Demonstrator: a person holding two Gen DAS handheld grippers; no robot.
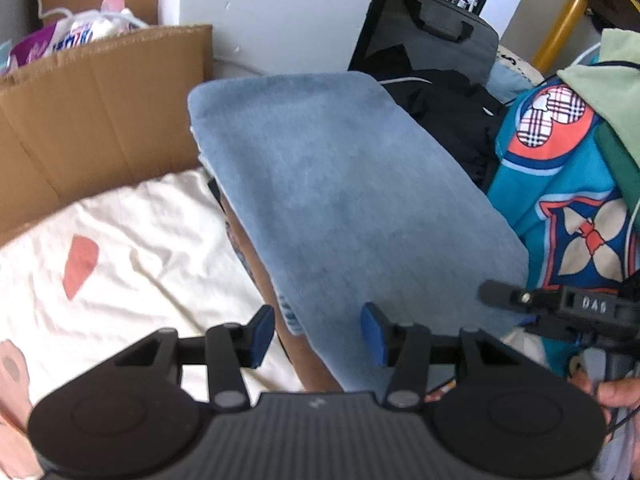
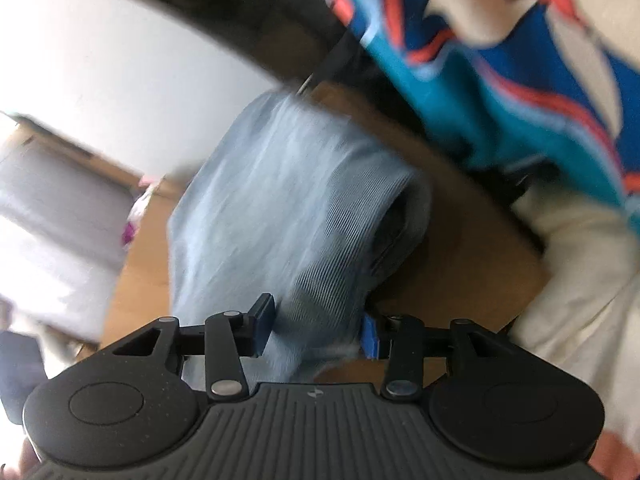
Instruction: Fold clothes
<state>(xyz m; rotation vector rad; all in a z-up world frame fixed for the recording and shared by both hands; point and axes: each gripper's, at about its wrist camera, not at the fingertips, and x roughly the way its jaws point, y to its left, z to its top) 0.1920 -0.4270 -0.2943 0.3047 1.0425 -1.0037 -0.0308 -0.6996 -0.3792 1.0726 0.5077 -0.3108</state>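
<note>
Cream bedsheet point(image 1: 132, 240), cardboard box point(image 1: 100, 112) beside blue garment point(image 1: 340, 184), left claw point(image 1: 318, 334) open, right claw point(image 2: 316, 330) gripping it.

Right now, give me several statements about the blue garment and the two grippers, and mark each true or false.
1. The folded blue garment is light blue. True.
2. The right gripper has blue fabric between its fingers. True.
3. The left gripper clamps a red sock. False: its fingers stand apart above the blue garment's near edge, with no sock there.
4. The cardboard box stands right of the garment in the left wrist view. False: it stands left.
5. A teal patterned cloth lies beside the garment. True.
</note>
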